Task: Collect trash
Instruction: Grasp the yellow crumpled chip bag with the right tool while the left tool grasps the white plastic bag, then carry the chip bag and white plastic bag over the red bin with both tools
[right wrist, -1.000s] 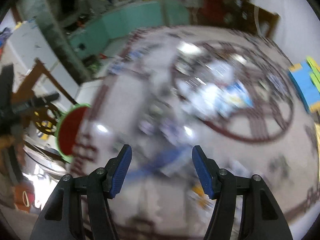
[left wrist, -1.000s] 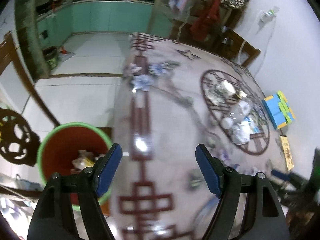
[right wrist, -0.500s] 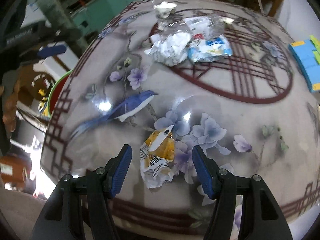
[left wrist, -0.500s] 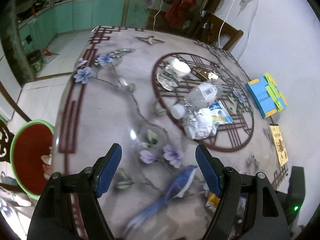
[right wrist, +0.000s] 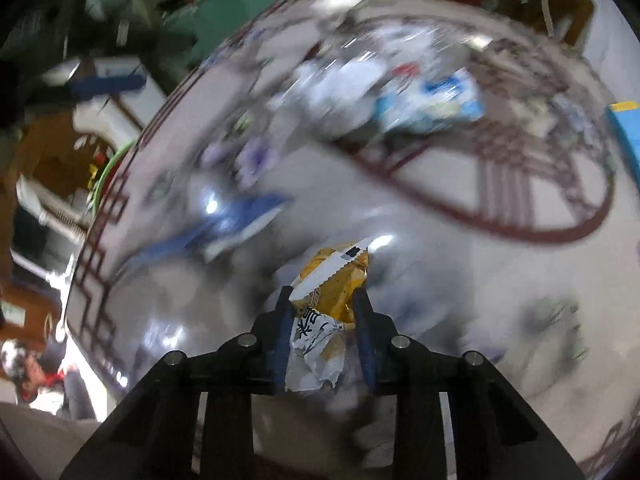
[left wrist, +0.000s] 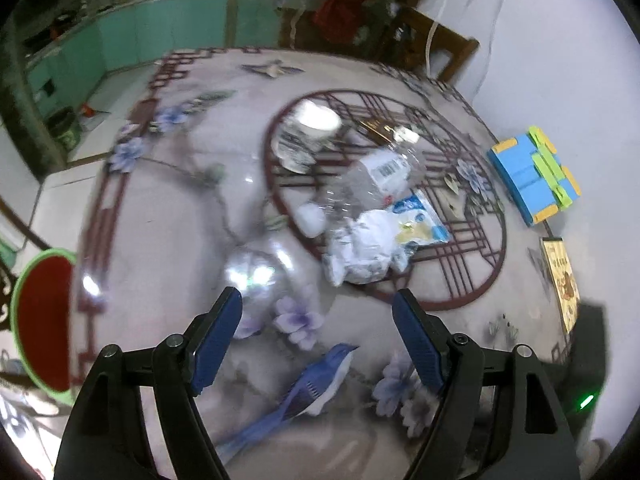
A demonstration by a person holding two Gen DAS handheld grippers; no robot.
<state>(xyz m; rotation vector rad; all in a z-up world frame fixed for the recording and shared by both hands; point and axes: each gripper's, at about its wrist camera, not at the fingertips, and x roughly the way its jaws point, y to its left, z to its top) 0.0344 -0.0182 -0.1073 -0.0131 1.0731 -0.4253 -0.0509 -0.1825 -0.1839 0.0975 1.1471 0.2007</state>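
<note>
My right gripper (right wrist: 322, 302) is shut on a crumpled yellow and white snack wrapper (right wrist: 328, 292) near the table's front edge. My left gripper (left wrist: 318, 316) is open and empty above the table, short of a trash pile in the round red pattern: crumpled white paper (left wrist: 360, 250), a blue and white packet (left wrist: 418, 226) and a clear plastic bottle (left wrist: 372, 178). The red bin with a green rim (left wrist: 40, 316) stands on the floor left of the table. The pile shows blurred in the right wrist view (right wrist: 400, 96).
A white cup on a saucer (left wrist: 308, 132) sits behind the pile. A blue and green block box (left wrist: 532, 180) and a small card (left wrist: 562, 288) lie at the table's right edge. A wooden chair (left wrist: 436, 52) stands behind the table.
My right gripper has moved down onto the snack wrapper and closed on it. My left gripper has moved closer to the trash pile, still open.
</note>
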